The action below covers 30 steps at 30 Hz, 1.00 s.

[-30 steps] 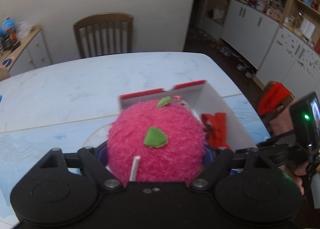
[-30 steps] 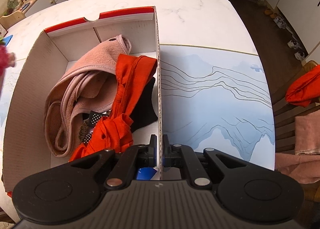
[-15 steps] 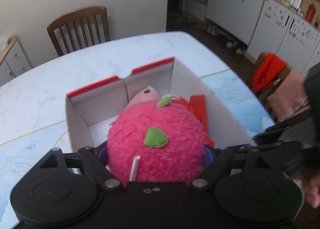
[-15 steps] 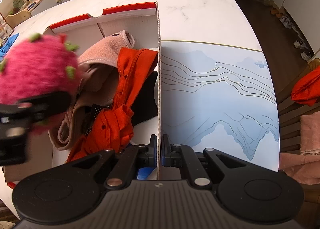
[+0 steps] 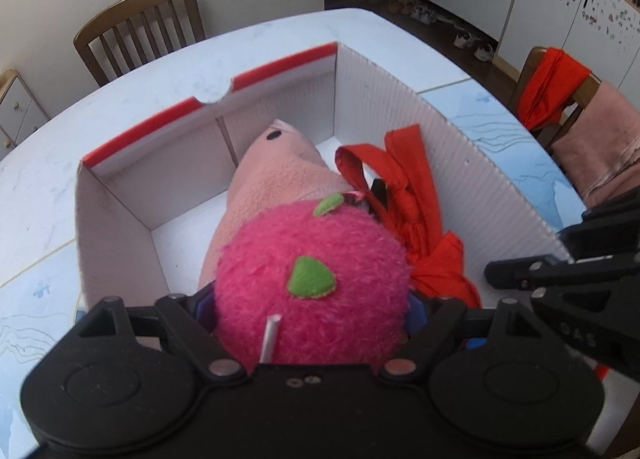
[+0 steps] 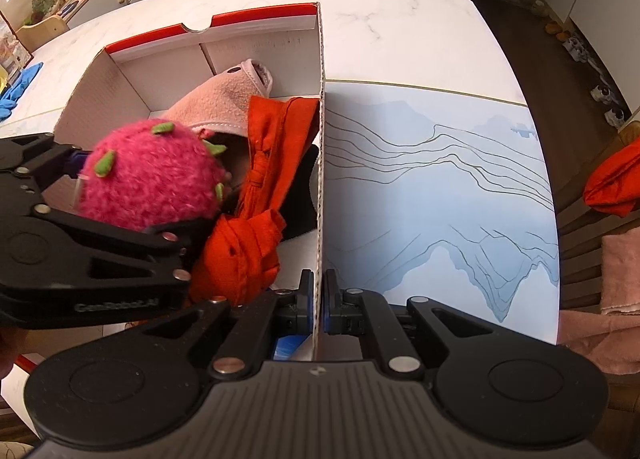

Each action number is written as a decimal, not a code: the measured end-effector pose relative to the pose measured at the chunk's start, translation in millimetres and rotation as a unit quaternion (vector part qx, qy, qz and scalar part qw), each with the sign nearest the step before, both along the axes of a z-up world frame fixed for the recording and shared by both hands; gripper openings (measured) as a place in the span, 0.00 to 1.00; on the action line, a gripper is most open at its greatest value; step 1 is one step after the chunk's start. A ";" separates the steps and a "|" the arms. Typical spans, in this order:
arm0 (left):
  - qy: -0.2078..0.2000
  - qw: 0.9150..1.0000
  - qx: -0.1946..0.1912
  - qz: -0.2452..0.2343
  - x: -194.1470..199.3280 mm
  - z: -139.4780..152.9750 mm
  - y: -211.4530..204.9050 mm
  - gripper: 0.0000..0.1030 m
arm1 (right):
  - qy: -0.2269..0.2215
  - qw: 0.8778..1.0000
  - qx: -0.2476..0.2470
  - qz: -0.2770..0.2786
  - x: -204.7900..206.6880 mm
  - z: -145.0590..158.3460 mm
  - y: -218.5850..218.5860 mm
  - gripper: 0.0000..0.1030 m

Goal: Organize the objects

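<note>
The right tool (image 6: 319,309) is pinched tight on the near end of the cardboard box's right wall (image 6: 320,163), steadying it. If that thin wall bends or slips out of the pinch, the box (image 5: 116,219) could skid across the worktop (image 6: 400,39) as the toy goes in.

Just beyond, the left tool (image 5: 310,307) is spread wide yet clamped on a fuzzy pink plush ball (image 5: 312,279) with green felt spots, which hangs over the box's near left part, above the clothes. The ball is soft and round, so it may cling to a pad on release or roll off the heap.

Under it lie a pink fleece garment (image 5: 272,179) and a knotted red cloth (image 5: 412,195), piled high, so a ball dropped there could bounce out over the low left wall. The far strip of box floor (image 5: 188,235) is bare and looks safer.
</note>
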State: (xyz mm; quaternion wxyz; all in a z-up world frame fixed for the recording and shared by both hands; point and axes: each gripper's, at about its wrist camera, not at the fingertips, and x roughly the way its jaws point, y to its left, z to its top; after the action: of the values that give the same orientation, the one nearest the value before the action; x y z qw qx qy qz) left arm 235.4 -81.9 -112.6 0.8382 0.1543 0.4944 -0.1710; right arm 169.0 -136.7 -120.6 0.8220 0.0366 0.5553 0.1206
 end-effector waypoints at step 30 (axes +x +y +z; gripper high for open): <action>-0.080 0.994 -0.039 0.066 -57.1 69.5 31.5 0.98 | -0.015 1.000 0.003 0.015 -7.0 2.2 -3.2 0.04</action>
State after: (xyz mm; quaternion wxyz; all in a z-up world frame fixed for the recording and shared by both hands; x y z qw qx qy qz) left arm 178.4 -50.4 -43.1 0.8897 0.1015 0.4280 -0.1222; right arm 162.0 -139.9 -118.4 0.8282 0.0290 0.5430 0.1357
